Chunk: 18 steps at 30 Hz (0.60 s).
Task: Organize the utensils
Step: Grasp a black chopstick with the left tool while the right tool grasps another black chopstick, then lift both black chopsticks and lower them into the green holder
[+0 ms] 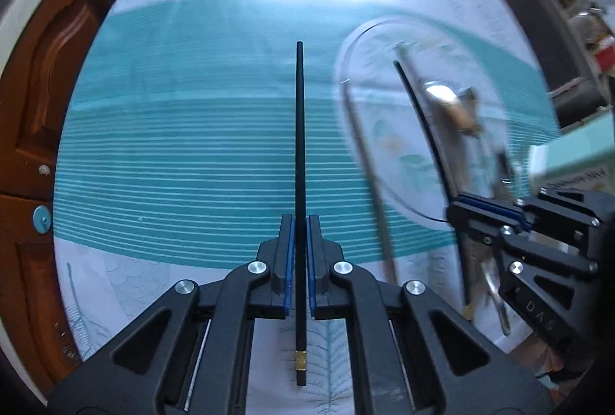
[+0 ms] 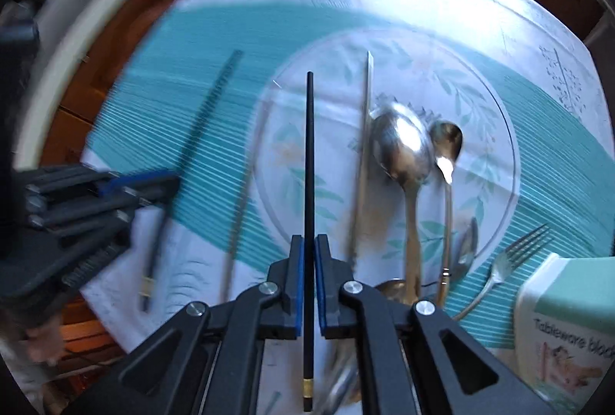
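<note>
Black and slim, chopstick [image 1: 299,184] pinched between the blue pads of the left tongs [image 1: 300,223] in the left wrist view, tip pointing away over the teal-striped cloth [image 1: 173,153] on the table, gold-banded end sticking out behind the pads. Glass plate [image 1: 384,77] off to the right of that chopstick, blurred by motion, with a second black chopstick [image 1: 419,107] across it and something shiny, too smeared to name. Right tongs [image 1: 488,207] near the plate's near rim, clamped on that second chopstick. Pale green box [image 1: 576,150] at the far right edge. Brown wooden panelling [image 1: 34,88] beyond the cloth on the left.

From the right wrist view: right tongs [image 2: 309,242] closed on a black chopstick [image 2: 308,165], shaft reaching out over the glass plate [image 2: 507,153], gold band near the rear end. On the plate, right of that chopstick: a long silver utensil [image 2: 365,146], a large spoon [image 2: 399,146], a smaller spoon [image 2: 447,142] just beside the large one. Another spoon [image 2: 467,246] at the plate's near right rim, a fork [image 2: 511,261] just outside that rim on the cloth. Box [image 2: 569,319] printed "Tableware" right of the fork. Left of the plate, left tongs [image 2: 173,180] gripping the other black chopstick [image 2: 207,115], heavily blurred; a thin silver stick [image 2: 238,223] lying between it and the plate.
</note>
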Each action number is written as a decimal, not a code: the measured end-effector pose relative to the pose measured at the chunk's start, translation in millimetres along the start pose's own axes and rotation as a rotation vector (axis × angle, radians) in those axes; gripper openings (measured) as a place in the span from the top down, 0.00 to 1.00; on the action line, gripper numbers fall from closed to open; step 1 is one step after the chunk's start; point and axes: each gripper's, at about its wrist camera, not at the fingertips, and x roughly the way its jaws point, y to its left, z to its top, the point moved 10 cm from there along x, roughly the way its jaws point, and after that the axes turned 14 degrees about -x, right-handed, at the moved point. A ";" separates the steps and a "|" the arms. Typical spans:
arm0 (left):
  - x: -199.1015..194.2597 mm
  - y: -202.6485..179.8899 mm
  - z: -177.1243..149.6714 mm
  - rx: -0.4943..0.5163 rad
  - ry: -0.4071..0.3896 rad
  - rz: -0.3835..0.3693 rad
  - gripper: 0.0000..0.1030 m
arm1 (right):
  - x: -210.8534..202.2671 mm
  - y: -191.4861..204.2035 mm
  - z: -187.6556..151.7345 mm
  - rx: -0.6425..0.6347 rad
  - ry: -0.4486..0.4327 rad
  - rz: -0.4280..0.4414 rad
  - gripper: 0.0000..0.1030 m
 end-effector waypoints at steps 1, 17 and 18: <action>-5.1 -2.5 -0.9 0.003 -0.028 -0.007 0.97 | -7.7 1.7 -0.5 0.000 -0.037 0.001 0.95; -168.6 -78.1 -17.6 0.070 -0.552 -0.265 0.97 | -150.8 -17.7 -36.7 0.050 -0.688 0.034 0.96; -180.2 -87.3 -20.8 0.084 -0.579 -0.283 0.97 | -157.1 -18.9 -36.7 0.054 -0.705 0.023 0.96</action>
